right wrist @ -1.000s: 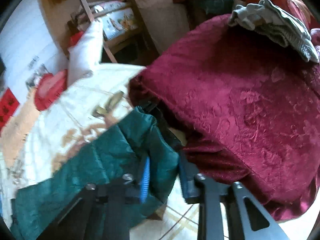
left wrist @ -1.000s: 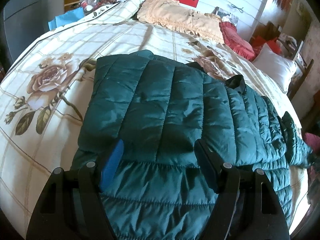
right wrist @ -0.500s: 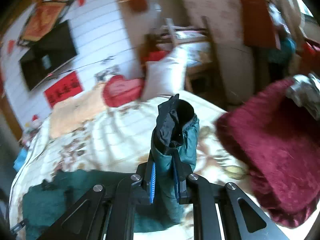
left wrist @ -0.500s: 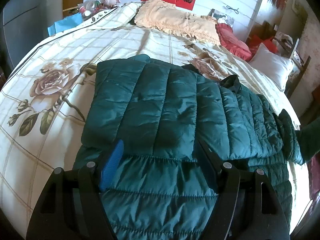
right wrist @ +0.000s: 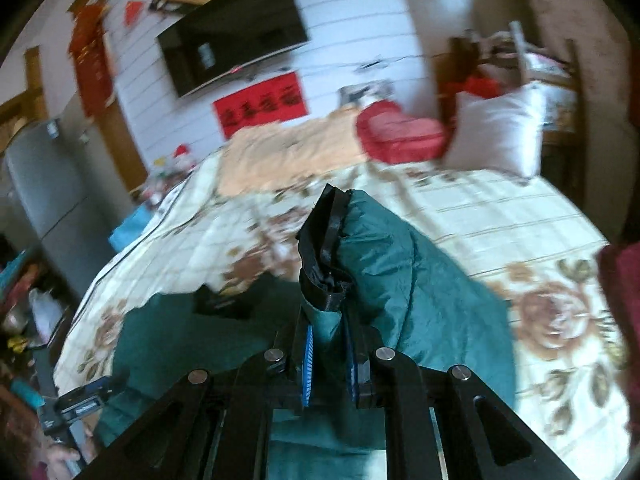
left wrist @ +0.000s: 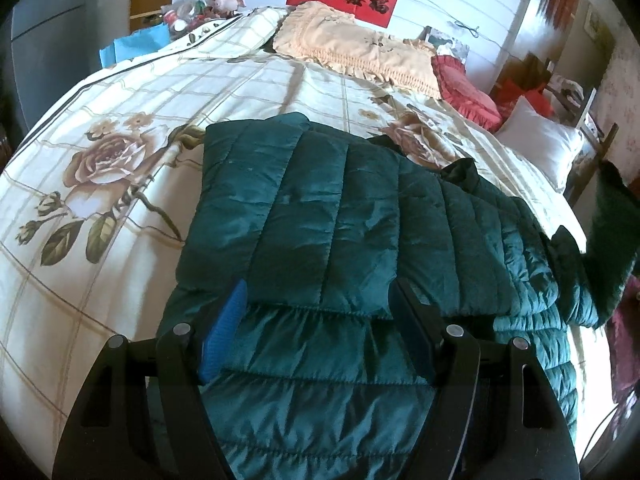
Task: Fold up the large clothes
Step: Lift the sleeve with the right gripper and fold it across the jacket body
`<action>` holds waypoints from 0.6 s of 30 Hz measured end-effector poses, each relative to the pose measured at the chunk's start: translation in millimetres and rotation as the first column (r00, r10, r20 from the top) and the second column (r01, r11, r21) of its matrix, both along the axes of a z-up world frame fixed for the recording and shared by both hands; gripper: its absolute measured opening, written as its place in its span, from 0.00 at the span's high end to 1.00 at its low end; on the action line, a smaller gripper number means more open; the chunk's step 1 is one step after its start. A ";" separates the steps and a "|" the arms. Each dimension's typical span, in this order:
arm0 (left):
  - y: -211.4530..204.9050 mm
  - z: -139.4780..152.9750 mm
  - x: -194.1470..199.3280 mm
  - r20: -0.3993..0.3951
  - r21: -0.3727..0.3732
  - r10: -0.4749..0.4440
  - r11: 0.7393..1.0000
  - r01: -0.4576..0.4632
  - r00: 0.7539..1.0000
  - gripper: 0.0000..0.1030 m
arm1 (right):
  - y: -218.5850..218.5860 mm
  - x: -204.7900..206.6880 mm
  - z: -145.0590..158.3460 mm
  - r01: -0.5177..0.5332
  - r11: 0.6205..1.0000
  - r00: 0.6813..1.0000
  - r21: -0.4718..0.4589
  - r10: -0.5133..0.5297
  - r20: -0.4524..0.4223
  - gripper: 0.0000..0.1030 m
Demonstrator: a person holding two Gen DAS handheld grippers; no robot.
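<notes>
A dark green quilted puffer jacket (left wrist: 320, 208) lies on the bed, its left sleeve folded across the body. My left gripper (left wrist: 316, 300) is open and hovers just above the jacket's lower part, empty. My right gripper (right wrist: 329, 344) is shut on the jacket's other sleeve (right wrist: 372, 256) near its black cuff (right wrist: 324, 264) and holds it lifted above the bed. In the left wrist view that lifted sleeve (left wrist: 612, 232) hangs at the right edge.
The bed (left wrist: 120, 208) has a cream floral quilt. A peach pillow cover (left wrist: 360, 52), a red heart cushion (right wrist: 400, 132) and a white pillow (right wrist: 496, 128) lie at the head. A TV (right wrist: 232, 28) hangs on the wall. A dark red blanket (right wrist: 620, 276) is at the right.
My right gripper closed on the sleeve end beside the red blanket, lifted it and swung it up over the bed toward the jacket body. My left gripper stayed open and rose slightly.
</notes>
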State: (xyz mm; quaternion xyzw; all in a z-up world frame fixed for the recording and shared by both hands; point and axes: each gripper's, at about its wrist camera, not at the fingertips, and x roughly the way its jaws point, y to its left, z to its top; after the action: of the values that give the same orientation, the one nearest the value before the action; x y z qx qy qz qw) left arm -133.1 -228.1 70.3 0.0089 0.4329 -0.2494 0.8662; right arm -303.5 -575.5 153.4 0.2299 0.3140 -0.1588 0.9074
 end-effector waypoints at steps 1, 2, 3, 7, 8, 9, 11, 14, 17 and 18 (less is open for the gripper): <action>0.7 0.3 0.0 0.004 0.002 -0.001 1.000 0.001 1.000 0.29 | 8.1 10.1 -4.2 -0.025 1.000 1.000 0.018 0.025 0.000 0.88; 1.8 0.7 0.0 0.007 0.001 -0.002 1.000 0.002 1.000 0.29 | 12.6 15.8 -6.8 -0.041 0.999 0.999 0.027 0.041 0.000 0.88; 2.9 1.3 0.3 0.008 -0.002 -0.002 1.000 0.002 1.000 0.29 | 21.4 24.0 -9.8 -0.062 0.997 0.998 0.040 0.062 0.000 0.88; 8.0 4.3 2.6 0.004 -0.027 0.002 1.000 -0.002 1.000 0.29 | 53.7 52.0 -19.4 -0.134 0.989 0.991 0.061 0.135 -0.006 0.88; 9.3 5.4 3.1 0.004 -0.032 0.003 0.999 -0.003 1.000 0.29 | 61.9 59.2 -22.6 -0.149 0.986 0.989 0.070 0.150 -0.007 0.88; 10.6 6.3 3.3 0.003 -0.036 0.003 0.999 -0.003 1.000 0.29 | 69.8 67.8 -25.8 -0.164 0.983 0.986 0.080 0.165 -0.009 0.88; 12.9 8.0 3.5 0.003 -0.042 0.004 0.999 -0.004 1.000 0.29 | 82.9 81.4 -31.3 -0.185 0.978 0.982 0.097 0.187 -0.012 0.88; 17.0 8.4 4.6 0.003 -0.045 0.005 0.999 -0.005 1.000 0.29 | 105.4 102.2 -41.1 -0.231 0.965 0.972 0.123 0.235 -0.015 0.88; 21.8 7.5 8.1 -0.003 -0.048 0.014 0.999 -0.014 1.000 0.29 | 126.2 117.3 -49.6 -0.281 0.948 0.958 0.149 0.287 -0.022 0.88; 23.7 7.0 9.1 -0.006 -0.050 0.018 0.999 -0.018 1.000 0.29 | 132.4 122.4 -52.8 -0.294 0.943 0.953 0.159 0.302 -0.026 0.88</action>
State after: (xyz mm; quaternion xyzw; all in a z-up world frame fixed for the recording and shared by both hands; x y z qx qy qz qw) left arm -124.0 -204.4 77.3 -0.0176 0.4289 -0.2525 0.8672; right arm -181.1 -443.1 100.6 0.2446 0.3789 -0.0010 0.8925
